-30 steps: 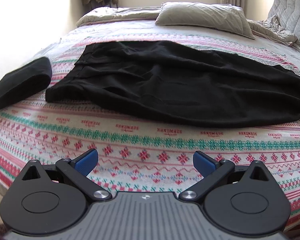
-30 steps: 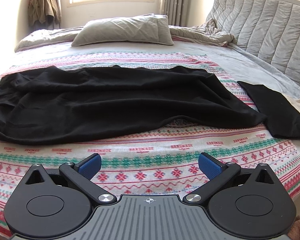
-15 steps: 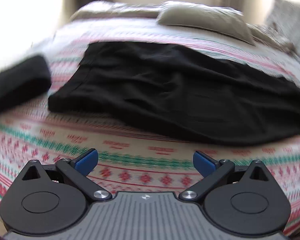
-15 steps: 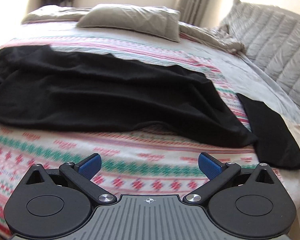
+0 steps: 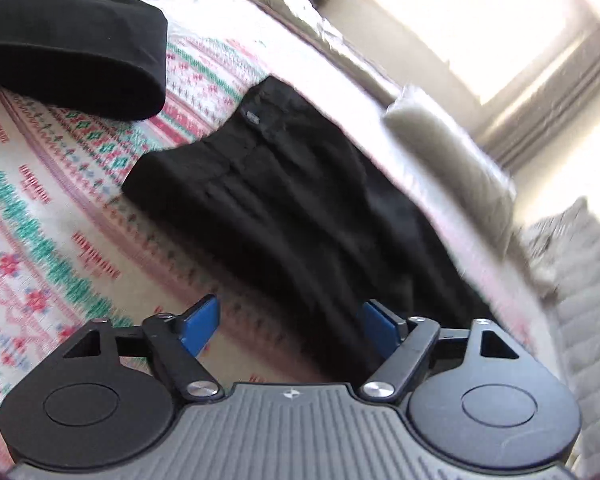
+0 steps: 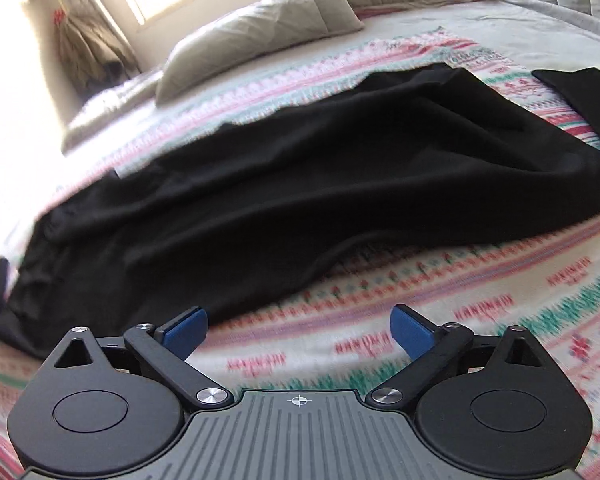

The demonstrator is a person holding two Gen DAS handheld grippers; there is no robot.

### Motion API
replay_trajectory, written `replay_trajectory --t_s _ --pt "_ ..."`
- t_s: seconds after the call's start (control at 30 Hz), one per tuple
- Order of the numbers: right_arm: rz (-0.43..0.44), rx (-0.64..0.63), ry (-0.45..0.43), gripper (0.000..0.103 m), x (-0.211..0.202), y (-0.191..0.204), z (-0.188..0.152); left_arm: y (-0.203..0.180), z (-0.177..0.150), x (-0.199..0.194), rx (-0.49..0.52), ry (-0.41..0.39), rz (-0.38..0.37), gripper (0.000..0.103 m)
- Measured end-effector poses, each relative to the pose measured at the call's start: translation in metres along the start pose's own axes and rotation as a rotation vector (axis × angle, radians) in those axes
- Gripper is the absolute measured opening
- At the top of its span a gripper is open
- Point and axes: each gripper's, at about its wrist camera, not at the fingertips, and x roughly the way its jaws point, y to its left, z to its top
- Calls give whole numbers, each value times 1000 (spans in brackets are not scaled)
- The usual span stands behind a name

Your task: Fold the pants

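Black pants (image 5: 308, 208) lie spread across a patterned bedspread (image 5: 40, 208). In the left wrist view the waistband end with a small label is nearest, up and left of centre. My left gripper (image 5: 292, 326) is open and empty, hovering over the pants' near edge; the view is tilted. In the right wrist view the pants (image 6: 300, 184) stretch from lower left to upper right. My right gripper (image 6: 300, 330) is open and empty, just in front of the pants' near edge above the bedspread (image 6: 460, 300).
A folded black garment (image 5: 72, 40) lies at the upper left of the left wrist view. Another black garment (image 6: 580, 96) lies at the right edge of the right wrist view. Grey pillows (image 6: 260, 28) and a crumpled duvet sit at the bed's far side.
Both grippers have moved forward and closer to the pants. The left gripper has rolled strongly, tilting its view. Both stay open.
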Motion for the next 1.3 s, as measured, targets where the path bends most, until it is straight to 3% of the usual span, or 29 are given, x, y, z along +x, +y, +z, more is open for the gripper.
replay_trajectory --t_s 0.17,0.23,0.27,0.3,0.33,0.4,0.5,0.83,1.03,1.23,1.3 --pt "43 124 -26 85 22 -11 5 7 11 16 -38 -47 6 63" --pt "22 128 -64 74 27 -13 10 11 13 19 -69 -55 -4 53" --pt "12 132 -78 66 28 -14 11 13 13 20 -76 -62 -5 51" --pt "2 143 -91 57 31 -17 13 14 13 20 -75 -71 -3 42" --pt "-9 151 -100 50 34 -20 15 15 14 20 -69 -80 2 26" --pt "-38 152 -112 17 37 -24 16 17 12 14 -57 -96 31 7" --pt "-35 177 -107 5 32 -28 17 23 12 8 -72 -85 52 6" --pt "-134 14 -103 1 -18 7 -8 44 0 -28 -46 -70 103 6" --pt "-131 -37 -85 1 -39 19 -20 54 -5 -53 -35 -73 152 6" --pt "-134 -55 16 2 -29 15 -28 59 -15 -42 10 22 248 7" --pt "-121 1 60 12 -21 4 -27 58 -15 -44 11 27 245 12"
